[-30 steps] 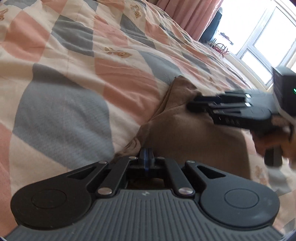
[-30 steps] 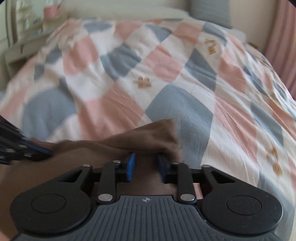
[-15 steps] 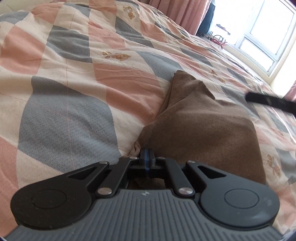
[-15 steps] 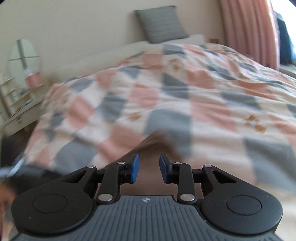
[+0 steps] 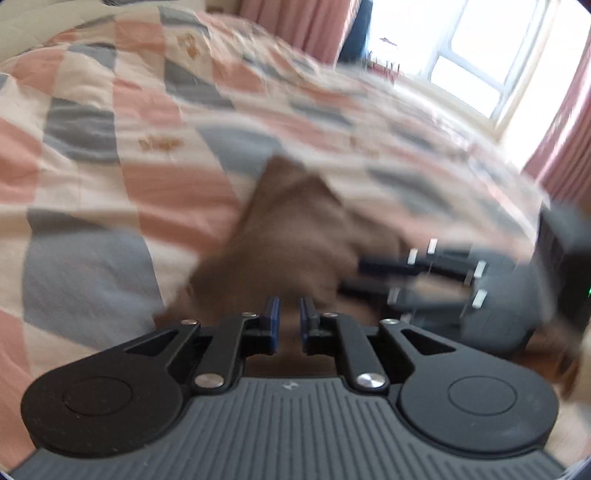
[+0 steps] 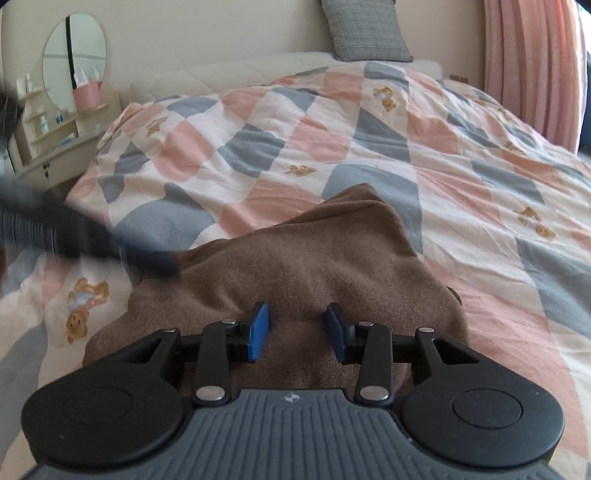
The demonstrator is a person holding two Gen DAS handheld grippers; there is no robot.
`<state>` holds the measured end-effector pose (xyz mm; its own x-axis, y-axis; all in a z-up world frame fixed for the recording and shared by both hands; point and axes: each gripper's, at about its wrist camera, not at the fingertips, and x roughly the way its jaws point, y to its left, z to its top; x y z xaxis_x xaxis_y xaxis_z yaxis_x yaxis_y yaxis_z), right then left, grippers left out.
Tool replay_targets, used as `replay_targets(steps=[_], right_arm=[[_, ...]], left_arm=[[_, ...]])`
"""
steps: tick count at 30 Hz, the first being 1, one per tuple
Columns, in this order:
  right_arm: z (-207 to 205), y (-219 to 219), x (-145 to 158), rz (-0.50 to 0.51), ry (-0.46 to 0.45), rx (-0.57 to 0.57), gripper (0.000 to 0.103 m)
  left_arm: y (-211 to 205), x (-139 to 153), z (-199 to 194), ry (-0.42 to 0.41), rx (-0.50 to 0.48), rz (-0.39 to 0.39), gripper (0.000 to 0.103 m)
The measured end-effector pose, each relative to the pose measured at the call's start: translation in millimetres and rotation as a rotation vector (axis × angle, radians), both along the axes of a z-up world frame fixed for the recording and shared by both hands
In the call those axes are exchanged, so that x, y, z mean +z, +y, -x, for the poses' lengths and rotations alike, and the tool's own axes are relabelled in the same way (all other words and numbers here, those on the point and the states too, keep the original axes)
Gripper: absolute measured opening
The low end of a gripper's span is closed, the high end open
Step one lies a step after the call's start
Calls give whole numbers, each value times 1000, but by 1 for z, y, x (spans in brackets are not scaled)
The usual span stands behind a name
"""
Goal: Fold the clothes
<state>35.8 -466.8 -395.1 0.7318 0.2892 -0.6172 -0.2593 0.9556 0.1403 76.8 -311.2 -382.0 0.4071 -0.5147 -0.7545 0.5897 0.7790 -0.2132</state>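
A folded brown garment [image 6: 314,258] lies on the checked quilt [image 6: 332,129], its far corner peaked. My right gripper [image 6: 297,325] hovers over its near part, open, with nothing between the blue pads. In the blurred left wrist view the same brown garment [image 5: 291,229] lies ahead. There my left gripper [image 5: 289,317] stands slightly open over its near edge, holding nothing. The right gripper [image 5: 365,275] shows at the garment's right side, and the left tool [image 6: 85,236] is a dark blur at the left of the right wrist view.
A grey pillow [image 6: 365,29] rests against the headboard. A dresser with an oval mirror [image 6: 75,59] stands left of the bed. Pink curtains [image 6: 532,62] hang on the right, and a bright window [image 5: 480,55] lies beyond the bed's far side.
My left gripper has let go of the garment's edge and opened a little. The right gripper came back over the garment with its jaws wider apart.
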Motion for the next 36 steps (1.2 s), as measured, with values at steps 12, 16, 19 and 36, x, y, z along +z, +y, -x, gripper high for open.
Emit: replay_targets(steps=[12, 16, 19, 36], right_arm=[[-30, -82, -8, -126, 123, -163, 40], [-41, -94, 9, -118, 159, -141, 44], [-41, -94, 18, -109, 146, -141, 44], [-60, -69, 8, -123, 224, -63, 49]], left_arm=[[12, -11, -10, 66, 75, 36, 10], [15, 0, -18, 153, 151, 20, 11], [11, 3, -22, 182, 187, -31, 16], [19, 18, -21, 254, 290, -21, 32]])
